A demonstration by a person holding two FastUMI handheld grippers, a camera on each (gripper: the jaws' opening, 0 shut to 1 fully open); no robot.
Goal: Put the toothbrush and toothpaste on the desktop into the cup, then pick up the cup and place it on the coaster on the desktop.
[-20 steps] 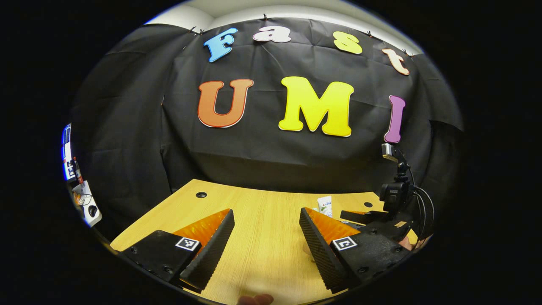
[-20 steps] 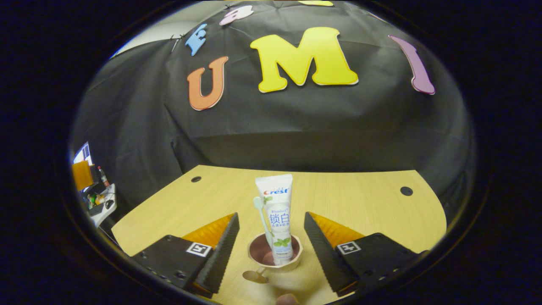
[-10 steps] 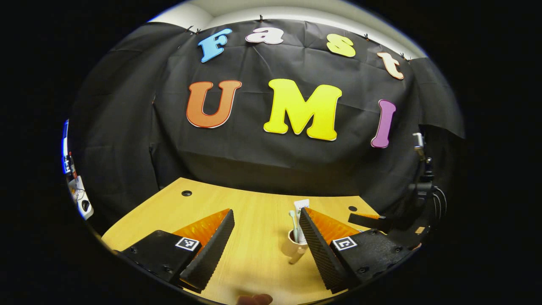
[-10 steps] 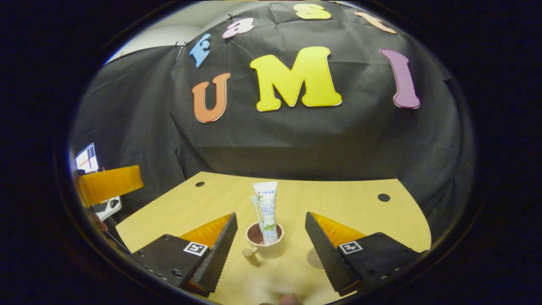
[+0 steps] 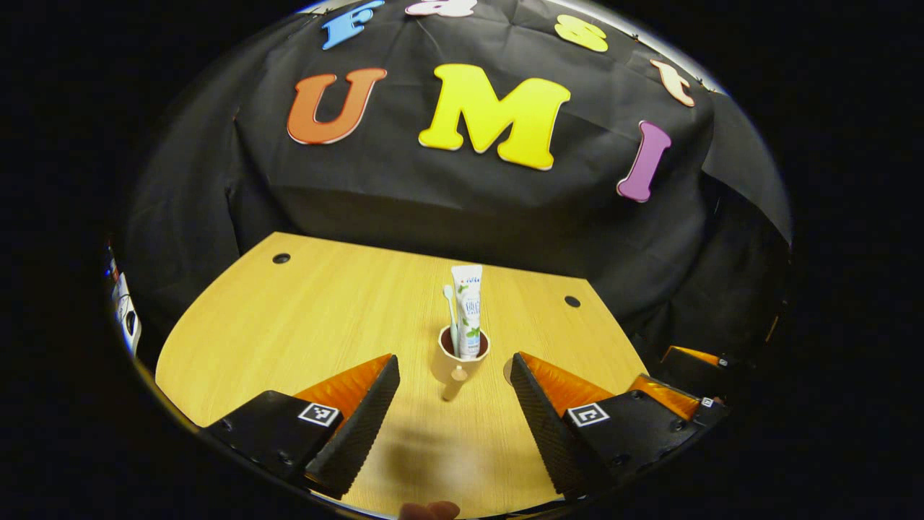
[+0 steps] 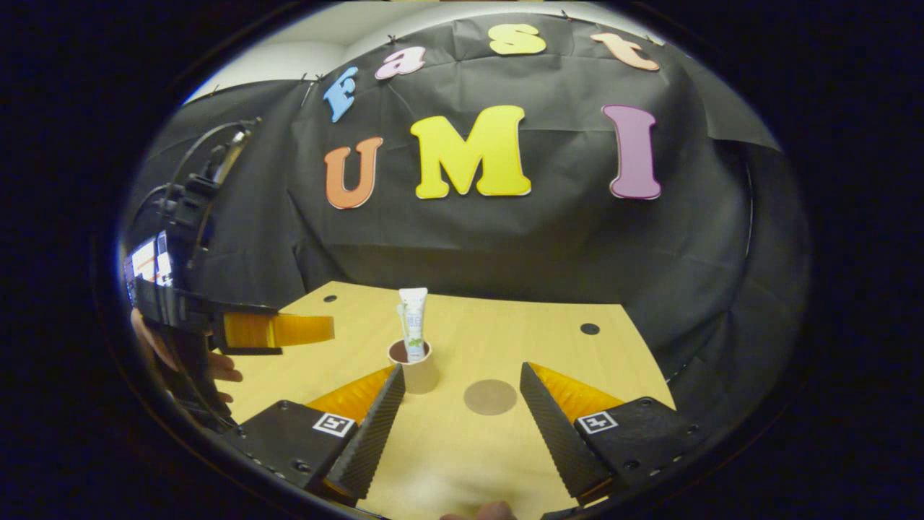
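A beige cup (image 5: 462,359) with a side handle stands upright on the wooden desktop (image 5: 303,318). A white toothpaste tube (image 5: 468,312) and a pale toothbrush (image 5: 449,303) stand in it. My left gripper (image 5: 454,361) is open and points straight at the cup from a short way off, touching nothing. In the right gripper view the cup (image 6: 419,372) stands just left of the round brown coaster (image 6: 490,396), not on it. My right gripper (image 6: 462,367) is open and empty, back from both. The left gripper (image 6: 274,330) hangs at the left, held by a hand (image 6: 216,365).
The desktop (image 6: 548,347) has small round cable holes at its far corners. Black cloth closes the booth behind and at the sides. One of the right gripper's fingers (image 5: 689,355) shows at the right edge of the left gripper view.
My right gripper has drawn back from the cup, which now stands free beside the coaster. My left gripper has swung round and tilted down until the cup lies straight ahead.
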